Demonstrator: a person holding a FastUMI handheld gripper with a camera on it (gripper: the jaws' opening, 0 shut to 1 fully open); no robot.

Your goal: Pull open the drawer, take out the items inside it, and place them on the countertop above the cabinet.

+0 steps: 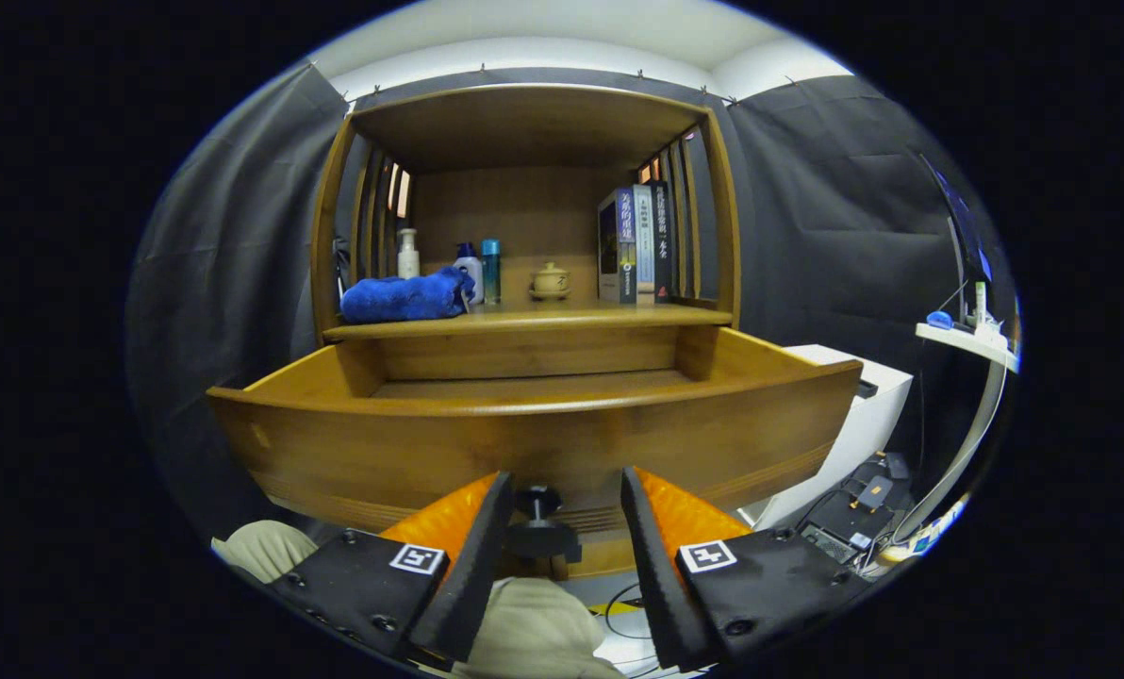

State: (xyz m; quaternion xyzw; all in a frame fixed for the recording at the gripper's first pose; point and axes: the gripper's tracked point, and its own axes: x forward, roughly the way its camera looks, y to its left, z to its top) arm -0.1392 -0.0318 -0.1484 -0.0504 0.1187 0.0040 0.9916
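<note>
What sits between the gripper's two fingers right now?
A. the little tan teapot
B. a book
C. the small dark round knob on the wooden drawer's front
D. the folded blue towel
C: the small dark round knob on the pulled-out wooden drawer's front stands in the gap of the open gripper, neither finger touching it; the folded blue towel lies up on the countertop.

Shows wedge-shaped fingers [472, 528] on the gripper [562, 490], mounted on dark screw-studded blocks, each bearing a square black-and-white marker [418, 558], above beige-clad knees [534, 622].
</note>
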